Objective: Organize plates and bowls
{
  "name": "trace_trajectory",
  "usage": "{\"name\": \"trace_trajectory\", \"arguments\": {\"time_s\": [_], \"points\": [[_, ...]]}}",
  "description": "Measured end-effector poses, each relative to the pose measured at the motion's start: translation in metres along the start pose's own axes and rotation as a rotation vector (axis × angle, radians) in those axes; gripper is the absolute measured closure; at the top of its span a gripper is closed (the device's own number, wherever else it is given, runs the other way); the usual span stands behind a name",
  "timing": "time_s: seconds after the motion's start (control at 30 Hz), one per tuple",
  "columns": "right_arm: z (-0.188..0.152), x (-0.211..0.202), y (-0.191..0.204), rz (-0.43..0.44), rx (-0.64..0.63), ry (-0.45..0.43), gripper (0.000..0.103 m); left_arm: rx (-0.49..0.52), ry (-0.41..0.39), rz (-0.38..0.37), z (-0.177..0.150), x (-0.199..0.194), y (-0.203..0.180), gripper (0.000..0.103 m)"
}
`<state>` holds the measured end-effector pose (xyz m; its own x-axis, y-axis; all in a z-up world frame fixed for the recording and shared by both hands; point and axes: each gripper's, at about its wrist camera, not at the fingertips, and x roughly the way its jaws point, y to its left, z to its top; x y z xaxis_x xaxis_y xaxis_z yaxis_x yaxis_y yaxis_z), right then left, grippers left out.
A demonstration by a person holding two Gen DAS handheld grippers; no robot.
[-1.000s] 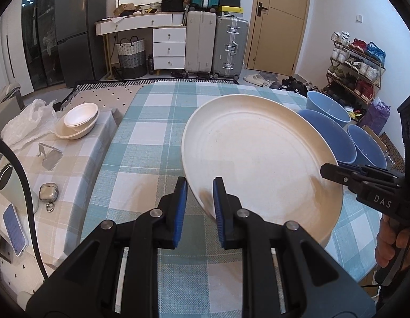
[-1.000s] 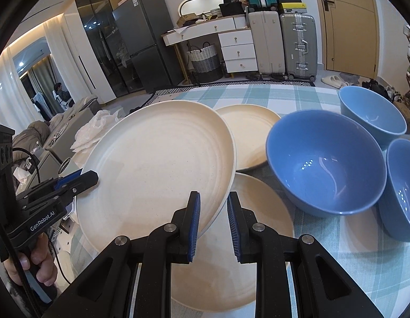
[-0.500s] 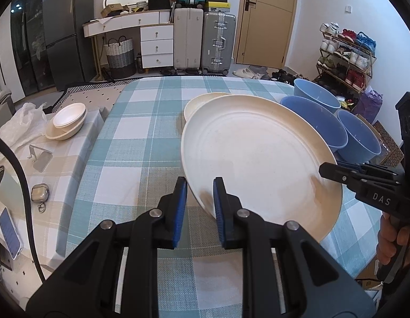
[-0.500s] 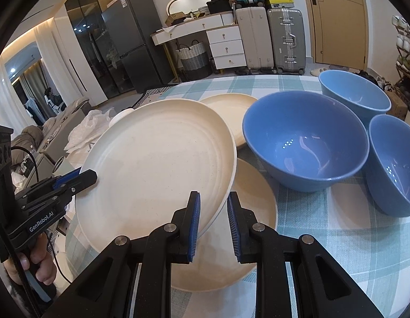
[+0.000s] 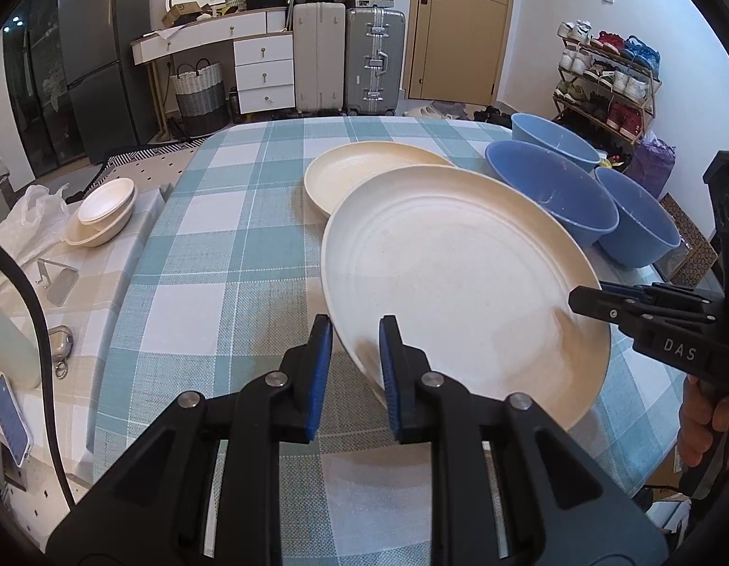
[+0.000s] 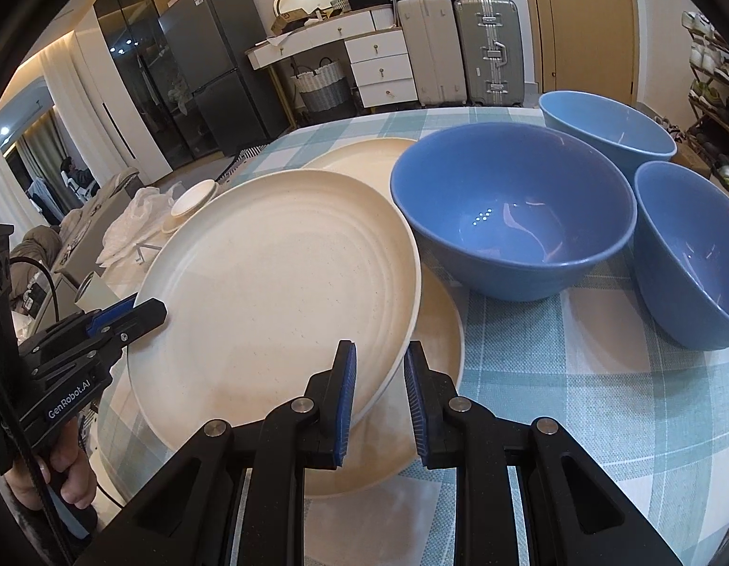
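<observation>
My left gripper point(image 5: 350, 368) pinches the near-left rim of the big plate point(image 5: 459, 283). My right gripper point(image 6: 378, 391) pinches the other rim. The big plate hangs tilted between my 2 hands, just above a second plate point(image 6: 430, 330) on the table point(image 5: 213, 236). I think it must go straight down. A third plate point(image 5: 360, 174) lies behind, and 3 blue bowls point(image 6: 510, 207) sit to the right.

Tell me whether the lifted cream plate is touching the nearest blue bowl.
Cannot tell. In the right wrist view the lifted plate rim overlaps the blue bowl edge; neither view shows a plain gap or contact.
</observation>
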<state>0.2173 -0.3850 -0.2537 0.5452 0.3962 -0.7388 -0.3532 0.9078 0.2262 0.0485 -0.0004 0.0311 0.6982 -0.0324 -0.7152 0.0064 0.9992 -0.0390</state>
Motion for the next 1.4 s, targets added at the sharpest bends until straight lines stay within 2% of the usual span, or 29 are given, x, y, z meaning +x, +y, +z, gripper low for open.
{"name": "trace_trajectory", "arguments": {"time_s": [0.53,0.97,1.4], "points": [[0.000,0.008,0.005,-0.021,-0.008,0.014,0.081,0.015,0.029,0.007,-0.011,0.020,0.001,0.086],[-0.005,0.021,0.001,-0.077,-0.013,0.036,0.081,0.050,0.059,0.010,-0.017,0.044,-0.009,0.086],[-0.008,0.029,0.004,-0.097,-0.018,0.048,0.081,0.074,0.083,0.016,-0.025,0.051,-0.015,0.086]]}}
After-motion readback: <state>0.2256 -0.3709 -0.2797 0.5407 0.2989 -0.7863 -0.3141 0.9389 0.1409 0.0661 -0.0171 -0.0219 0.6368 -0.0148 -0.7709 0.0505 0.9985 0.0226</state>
